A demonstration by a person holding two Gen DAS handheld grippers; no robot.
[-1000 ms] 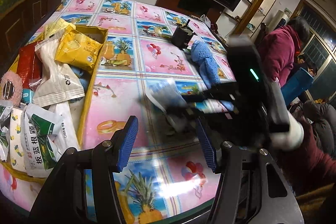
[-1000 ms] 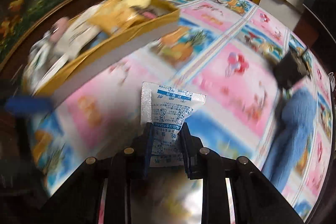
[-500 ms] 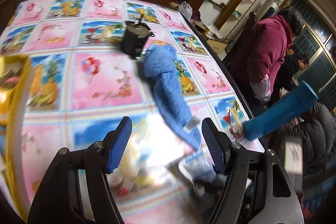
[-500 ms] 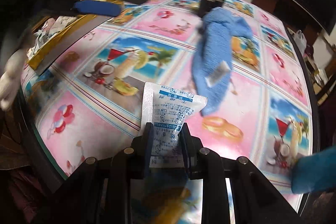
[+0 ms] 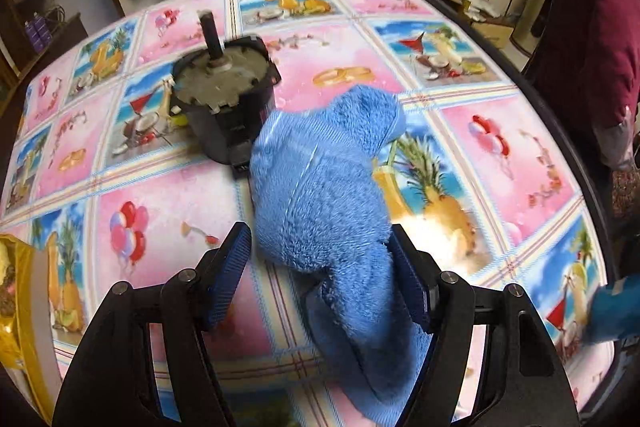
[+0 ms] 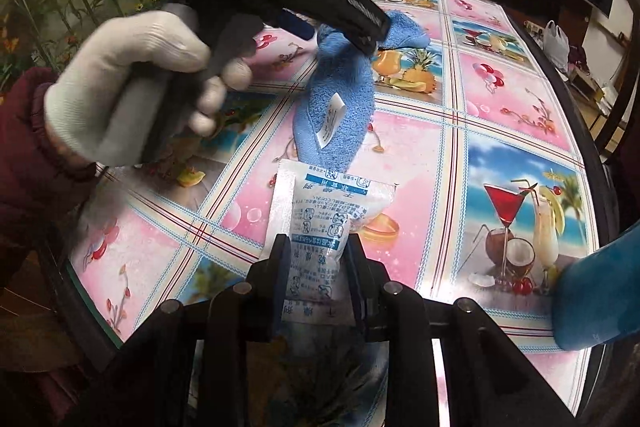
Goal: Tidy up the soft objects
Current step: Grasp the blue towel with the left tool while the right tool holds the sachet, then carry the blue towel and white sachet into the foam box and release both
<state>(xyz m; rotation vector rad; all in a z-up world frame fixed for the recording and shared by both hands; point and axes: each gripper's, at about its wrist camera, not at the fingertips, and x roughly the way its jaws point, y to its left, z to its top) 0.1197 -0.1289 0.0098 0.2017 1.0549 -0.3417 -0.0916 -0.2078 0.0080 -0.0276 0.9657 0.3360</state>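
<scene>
A fluffy blue towel [image 5: 328, 203] lies on the patterned table, stretched toward me. My left gripper [image 5: 320, 263] is open, its blue pads [image 5: 234, 267] on either side of the towel's near end. In the right wrist view the towel [image 6: 340, 99] shows a white label, and the left gripper's tips [image 6: 340, 23] hang over its far end, held by a white-gloved hand. My right gripper [image 6: 318, 267] is shut on a white sachet with blue print [image 6: 324, 223], held above the table.
A black pot with a stick in it [image 5: 228, 95] stands just behind the towel. A yellow tray's corner [image 5: 20, 291] shows at the left edge. The table's dark rim [image 5: 576, 131] runs along the right, with a person in maroon beyond it.
My left gripper swung right from the tray and moved in over the blue towel, which now lies between its pads. My right gripper carried the sachet back toward the table's near edge.
</scene>
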